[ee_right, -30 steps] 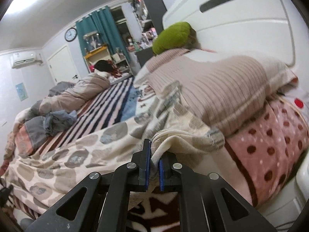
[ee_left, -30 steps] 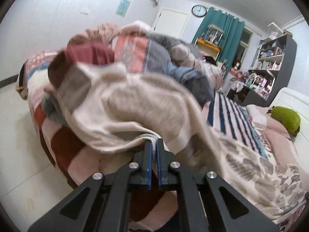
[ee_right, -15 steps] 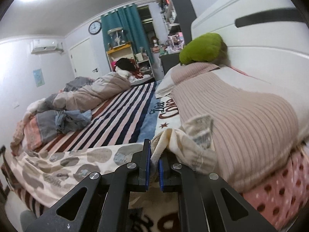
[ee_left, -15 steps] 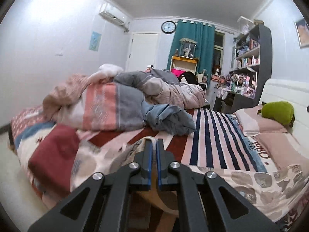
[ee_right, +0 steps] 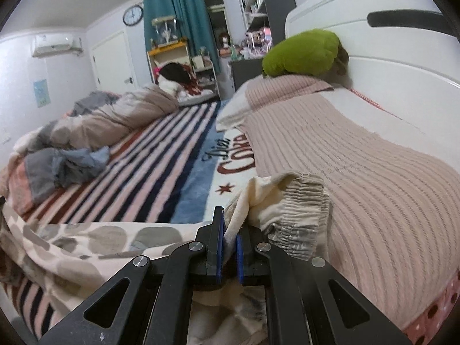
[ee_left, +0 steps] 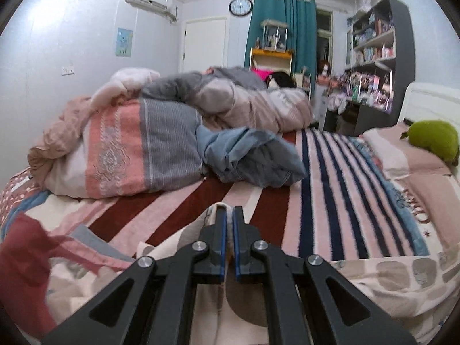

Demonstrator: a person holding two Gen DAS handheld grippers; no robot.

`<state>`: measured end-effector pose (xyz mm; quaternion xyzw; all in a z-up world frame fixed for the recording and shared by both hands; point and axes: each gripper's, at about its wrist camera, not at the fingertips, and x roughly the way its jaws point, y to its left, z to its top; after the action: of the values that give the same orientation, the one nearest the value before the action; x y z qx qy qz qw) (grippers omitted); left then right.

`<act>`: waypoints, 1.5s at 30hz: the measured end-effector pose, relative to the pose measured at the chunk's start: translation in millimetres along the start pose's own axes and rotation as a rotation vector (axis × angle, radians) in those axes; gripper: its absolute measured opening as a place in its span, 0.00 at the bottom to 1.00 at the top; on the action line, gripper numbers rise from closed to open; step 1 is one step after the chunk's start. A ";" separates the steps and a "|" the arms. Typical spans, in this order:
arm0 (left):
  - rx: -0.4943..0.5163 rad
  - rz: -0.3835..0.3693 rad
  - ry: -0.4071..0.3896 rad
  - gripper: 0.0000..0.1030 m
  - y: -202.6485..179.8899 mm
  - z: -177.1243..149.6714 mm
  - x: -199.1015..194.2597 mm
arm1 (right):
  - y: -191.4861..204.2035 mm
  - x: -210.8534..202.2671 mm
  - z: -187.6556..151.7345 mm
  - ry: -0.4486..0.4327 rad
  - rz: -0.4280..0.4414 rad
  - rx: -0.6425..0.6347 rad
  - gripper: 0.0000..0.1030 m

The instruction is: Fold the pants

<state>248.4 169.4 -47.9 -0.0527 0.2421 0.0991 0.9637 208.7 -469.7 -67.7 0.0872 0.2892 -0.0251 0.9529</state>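
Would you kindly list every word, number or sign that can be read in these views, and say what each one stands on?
"Coke", with script above it that reads roughly "Diet": blanket, partly covered by the pillow.
Wall clock: numerals too small to read.
Wall poster: too blurred to read.
Shelf boxes: labels too small to read.

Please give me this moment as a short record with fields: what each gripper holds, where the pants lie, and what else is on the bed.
left gripper: jaws shut on a cream edge of the pants
right gripper: jaws shut on the pants near the gathered waistband
pants: cream with grey-brown spots, spread across the near part of the bed between both grippers
surface: striped blanket
beside right gripper: ribbed pink pillow
on pillow: green plush toy
far side: rumpled quilt, blue garment
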 end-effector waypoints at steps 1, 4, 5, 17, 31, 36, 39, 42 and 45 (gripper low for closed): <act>0.005 0.004 0.021 0.02 -0.7 -0.6 10.0 | -1.1 8.5 0.7 0.016 -0.008 -0.001 0.02; 0.020 0.016 0.069 0.03 -3.3 -3.2 30.4 | -4.0 28.2 0.3 0.058 -0.030 -0.001 0.02; 0.024 0.022 0.085 0.04 -3.7 -3.4 36.9 | -4.0 32.7 0.8 0.067 -0.034 -0.003 0.02; 0.124 0.040 0.202 0.08 -23.0 12.9 75.8 | -16.3 67.1 17.9 0.174 -0.062 -0.007 0.14; 0.164 -0.004 0.173 0.56 -40.0 24.0 74.3 | -8.9 46.8 34.9 0.188 -0.173 -0.212 0.57; 0.173 -0.070 0.214 0.56 -51.4 13.9 65.7 | -15.4 46.6 30.6 0.248 -0.130 -0.211 0.58; 0.182 -0.076 0.215 0.56 -56.3 8.5 61.0 | -15.2 58.6 23.6 0.295 -0.122 -0.243 0.54; 0.211 -0.086 0.232 0.56 -65.4 -1.4 61.0 | -16.5 67.7 19.0 0.307 -0.154 -0.272 0.09; 0.237 -0.100 0.242 0.56 -74.9 -13.0 64.3 | -26.5 64.2 17.2 0.267 -0.167 -0.241 0.03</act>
<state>314.2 105.0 -86.0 0.0377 0.3636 0.0147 0.9307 268.9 -498.7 -93.4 -0.0493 0.4201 -0.0576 0.9043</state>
